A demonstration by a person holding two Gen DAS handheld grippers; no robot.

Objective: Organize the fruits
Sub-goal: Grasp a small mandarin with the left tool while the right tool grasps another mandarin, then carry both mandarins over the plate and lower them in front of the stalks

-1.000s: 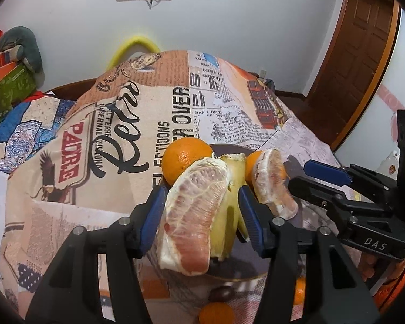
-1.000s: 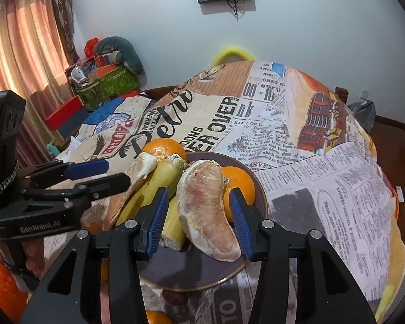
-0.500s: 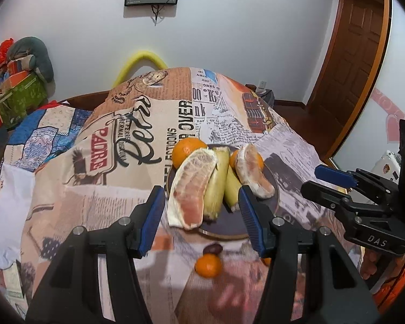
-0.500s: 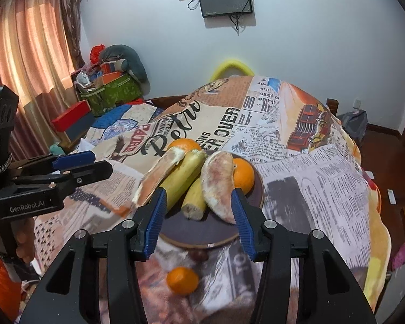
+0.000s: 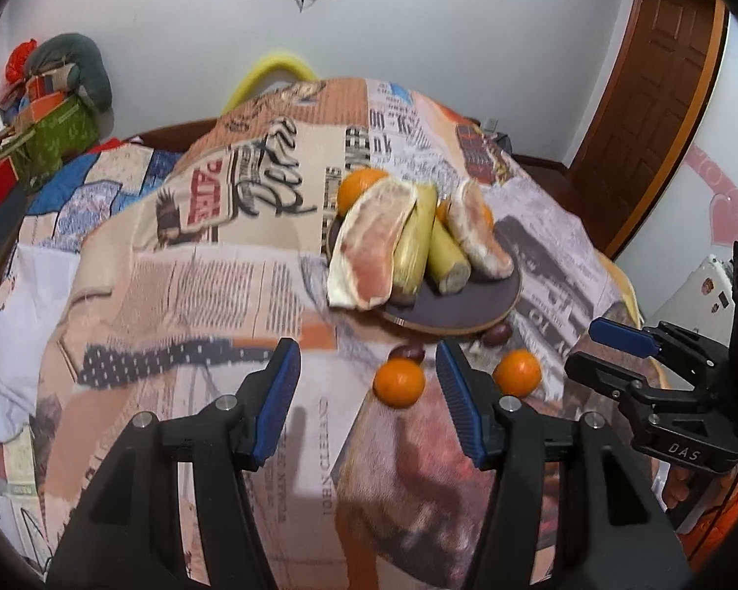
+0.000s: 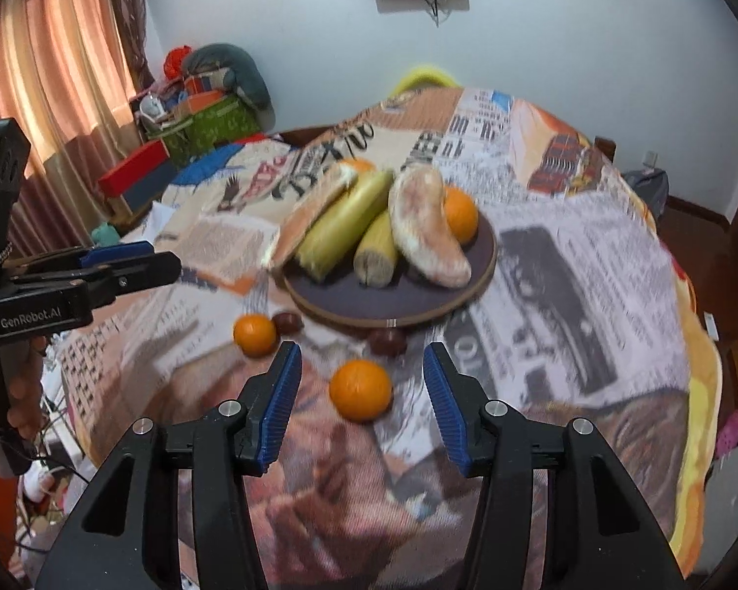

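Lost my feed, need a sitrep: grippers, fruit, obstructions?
Left gripper and right gripper open, empty. Plate loaded; two oranges loose on tablecloth. Nothing blocking.

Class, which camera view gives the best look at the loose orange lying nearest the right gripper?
The right wrist view. The orange lies whole between the open fingers of the right gripper, close to the lens. In the left wrist view the same orange sits off to the right, smaller, partly hidden behind a finger of the left gripper.
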